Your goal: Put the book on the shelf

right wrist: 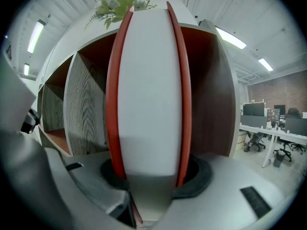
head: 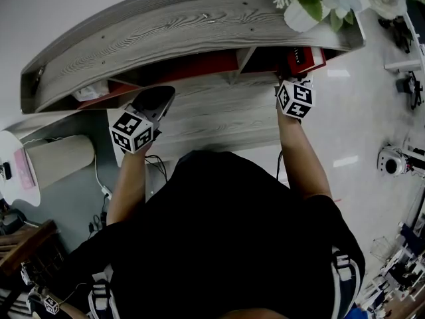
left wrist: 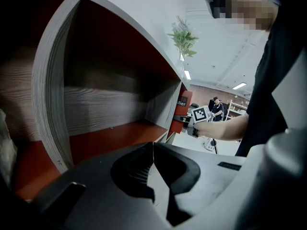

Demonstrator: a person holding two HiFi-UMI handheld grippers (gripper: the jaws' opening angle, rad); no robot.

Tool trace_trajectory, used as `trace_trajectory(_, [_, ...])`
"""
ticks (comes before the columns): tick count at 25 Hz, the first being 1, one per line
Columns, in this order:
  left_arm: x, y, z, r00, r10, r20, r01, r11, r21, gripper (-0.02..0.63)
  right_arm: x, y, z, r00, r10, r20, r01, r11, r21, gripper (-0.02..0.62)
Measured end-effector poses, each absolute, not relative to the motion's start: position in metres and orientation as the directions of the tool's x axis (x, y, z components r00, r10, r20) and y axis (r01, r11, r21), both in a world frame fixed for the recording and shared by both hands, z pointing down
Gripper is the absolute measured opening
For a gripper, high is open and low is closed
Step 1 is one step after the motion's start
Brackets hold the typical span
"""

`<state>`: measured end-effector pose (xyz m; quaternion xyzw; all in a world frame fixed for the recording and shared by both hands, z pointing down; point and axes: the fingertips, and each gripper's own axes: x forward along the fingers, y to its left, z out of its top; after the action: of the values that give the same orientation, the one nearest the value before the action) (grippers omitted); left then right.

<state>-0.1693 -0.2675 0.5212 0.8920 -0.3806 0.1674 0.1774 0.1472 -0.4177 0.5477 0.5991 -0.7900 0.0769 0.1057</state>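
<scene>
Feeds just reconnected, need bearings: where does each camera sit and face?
Head view: on the head, steeply down onto grey wood-grain shelf; torso, forearms, left gripper, right gripper show.
Left gripper view: on left gripper, shut jaws toward red-floored compartment; right forearm shows.
Right gripper view: on right gripper, toward shelf; jaws clamp red-covered book.
Shared: all three show the shelf.
</scene>
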Motion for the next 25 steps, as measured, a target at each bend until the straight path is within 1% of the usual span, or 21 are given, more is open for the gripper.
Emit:
trace_trajectory(3, [-0.17,-0.266,0.522,0.655,-0.618,0.435,-0.738,-0.647,0.192,0.021,0.148,-0.416,0.552,-0.26,-0.927,0.27,-0.962,0.272,0.007,0.178])
trace_trajectory(11, [-0.169,-0.266,0.52,0.659,-0.618,0.428,-0.735,-0.651,0.191,0.021,0.146,-0.408,0.559,-0.282,-0.912,0.298,-0.955,0.298,0.009,0.227])
trace_trajectory(25, [-0.168,-0.258,0.518,0.667,-0.615,0.421,-0.728,-0.659,0.19,0.021,0.148,-0.386,0.561,-0.278,-0.91,0.307,-0.955,0.295,0.011,0.235])
